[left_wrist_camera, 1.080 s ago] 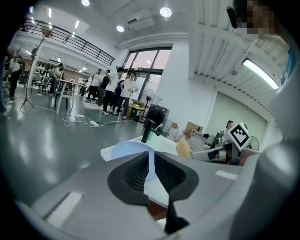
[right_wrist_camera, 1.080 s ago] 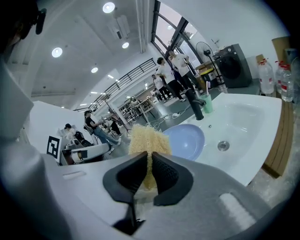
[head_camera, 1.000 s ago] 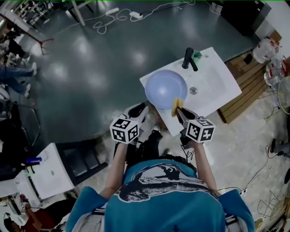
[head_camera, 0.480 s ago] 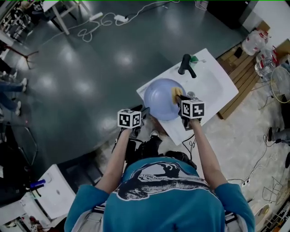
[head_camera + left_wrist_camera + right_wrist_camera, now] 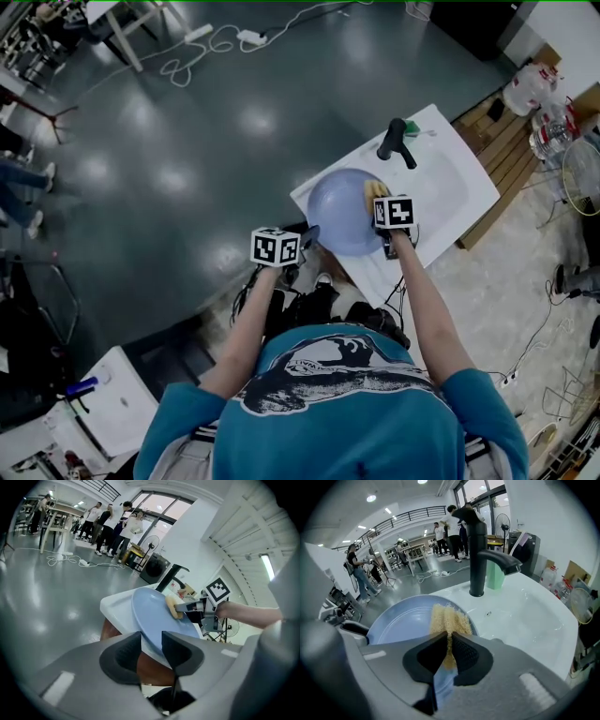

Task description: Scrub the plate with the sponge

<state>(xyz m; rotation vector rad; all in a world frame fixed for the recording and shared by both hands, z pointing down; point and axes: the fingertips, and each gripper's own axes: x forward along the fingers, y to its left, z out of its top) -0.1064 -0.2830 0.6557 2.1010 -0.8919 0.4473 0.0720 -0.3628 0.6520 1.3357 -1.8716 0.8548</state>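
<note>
A light-blue plate [image 5: 339, 216] stands tilted over the near-left corner of the white sink [image 5: 455, 183]. In the left gripper view the plate [image 5: 150, 613] has its near rim between the jaws of my left gripper [image 5: 151, 640]; the jaws are closing and the rim fills the gap between the pads. My right gripper [image 5: 449, 645] is shut on a yellow sponge [image 5: 447, 617], which lies flat against the upper right part of the plate's face [image 5: 401, 620]. Seen from the head, the sponge [image 5: 374, 191] sits just ahead of the right gripper [image 5: 379, 202], and the left gripper [image 5: 307, 237] is at the plate's lower left rim.
A black faucet [image 5: 395, 141] rises at the sink's far side, close beyond the sponge, with a green bottle [image 5: 495, 579] behind it. Wooden pallets [image 5: 487, 122] lie right of the sink. Cables [image 5: 202, 42] trail on the dark floor, and people stand far off.
My right gripper has pushed the sponge up the plate's face toward the faucet. The left gripper has stayed at the plate's lower left rim, and the plate has shifted slightly right.
</note>
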